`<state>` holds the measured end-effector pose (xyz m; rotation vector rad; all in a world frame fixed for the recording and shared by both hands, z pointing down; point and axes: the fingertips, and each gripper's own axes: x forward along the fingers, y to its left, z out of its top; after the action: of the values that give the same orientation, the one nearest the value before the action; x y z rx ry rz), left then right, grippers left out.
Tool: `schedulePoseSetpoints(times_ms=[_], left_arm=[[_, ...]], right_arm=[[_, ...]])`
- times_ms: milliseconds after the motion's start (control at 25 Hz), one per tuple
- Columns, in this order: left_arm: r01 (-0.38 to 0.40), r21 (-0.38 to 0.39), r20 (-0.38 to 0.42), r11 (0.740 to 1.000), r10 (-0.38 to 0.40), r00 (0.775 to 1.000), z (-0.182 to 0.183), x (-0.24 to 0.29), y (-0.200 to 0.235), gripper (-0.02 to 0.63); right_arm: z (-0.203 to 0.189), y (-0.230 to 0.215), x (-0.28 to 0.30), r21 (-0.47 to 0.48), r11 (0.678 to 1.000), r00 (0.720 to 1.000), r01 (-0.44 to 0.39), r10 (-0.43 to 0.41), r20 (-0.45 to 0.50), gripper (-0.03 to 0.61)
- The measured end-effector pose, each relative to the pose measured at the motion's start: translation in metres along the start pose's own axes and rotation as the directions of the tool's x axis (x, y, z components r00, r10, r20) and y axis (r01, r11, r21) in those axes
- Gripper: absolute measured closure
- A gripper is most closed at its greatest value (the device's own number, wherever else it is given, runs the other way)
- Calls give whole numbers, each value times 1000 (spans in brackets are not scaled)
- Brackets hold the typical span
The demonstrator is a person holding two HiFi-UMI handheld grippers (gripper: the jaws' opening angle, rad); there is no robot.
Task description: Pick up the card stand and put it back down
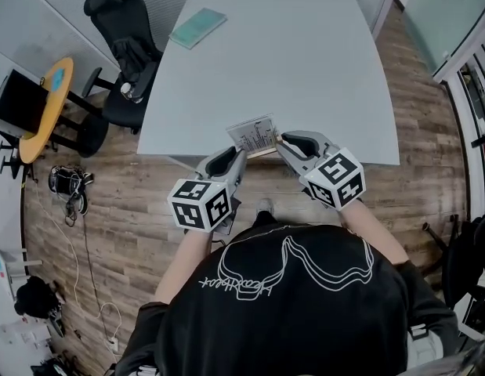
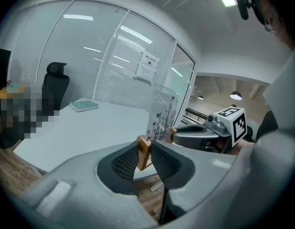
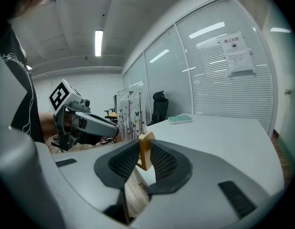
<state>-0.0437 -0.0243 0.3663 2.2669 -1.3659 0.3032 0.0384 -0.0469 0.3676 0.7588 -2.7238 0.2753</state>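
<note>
Left gripper point(image 1: 240, 155): clamped on the left end of the wooden base point(image 1: 262, 153), ribbed pads pressed flat against both faces, no gap showing
Right gripper point(image 1: 282, 142): same story on the other end, jaws closed onto the wood, block pinched between the dark pads
Card stand point(image 1: 255, 135): caught between the two grippers, right at the near edge of the table point(image 1: 305, 69), upright, clear panel point(image 2: 164, 111) rising from the base
Panel print: thin stems and little butterflies, readable from both gripper views
Contact with tabletop: cannot tell, base sitting at or just above the edge, floor planks showing beneath it in the gripper views
Marker cubes: one on each gripper, left cube point(image 1: 201, 204) low near the person's chest, right cube point(image 1: 336, 177) a touch higher in the head view
Person: black printed shirt point(image 1: 289, 288) filling the bottom of the head view, grippers angled in toward each other
Teal book point(image 1: 197, 27): lying flat at the far left corner of the table, well apart from the stand
Black office chair point(image 1: 124, 49): pulled up beside the table's left edge
Yellow round table point(image 1: 46, 108): further left, beyond the chair
Glass wall point(image 3: 209, 70): running behind the table, white paper notice point(image 2: 147, 66) stuck on it
Floor point(image 1: 109, 233): wood planks, cables point(image 1: 70, 186) trailing at the left
</note>
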Motion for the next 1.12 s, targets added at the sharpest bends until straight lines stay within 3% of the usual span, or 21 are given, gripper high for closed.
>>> schedulePoseSetpoints(times_ms=[160,200,240,360,440,680,1120], left_arm=[[-20,-19,-30,1000,20,999,44,101,137,528],[-14,-18,-35,1000,13,999,50,116,154,528],[0,-10,-39,1000,0,999,48,112,144,528],[42,25,-42,999,-41,998,5,32,13,528],[53,30,-51,998,-51,997,-5,16,-16,528],[61,19,-81,998,-59,995,6,53,40,528],[76,-2,-123,997,-76,990,8,92,98,528]], right_arm=[[17,-97,149,21,999,999,-27,28,-26,499],[19,-110,168,26,999,999,-22,23,-27,499],[16,-106,156,30,1000,1000,-8,9,-23,499],[-8,-27,14,36,999,999,40,-40,-6,499],[-15,-11,-17,43,998,999,53,-52,-9,499],[-16,-41,42,64,995,997,75,-72,-39,500],[-25,-72,103,73,993,991,89,-81,-107,500]])
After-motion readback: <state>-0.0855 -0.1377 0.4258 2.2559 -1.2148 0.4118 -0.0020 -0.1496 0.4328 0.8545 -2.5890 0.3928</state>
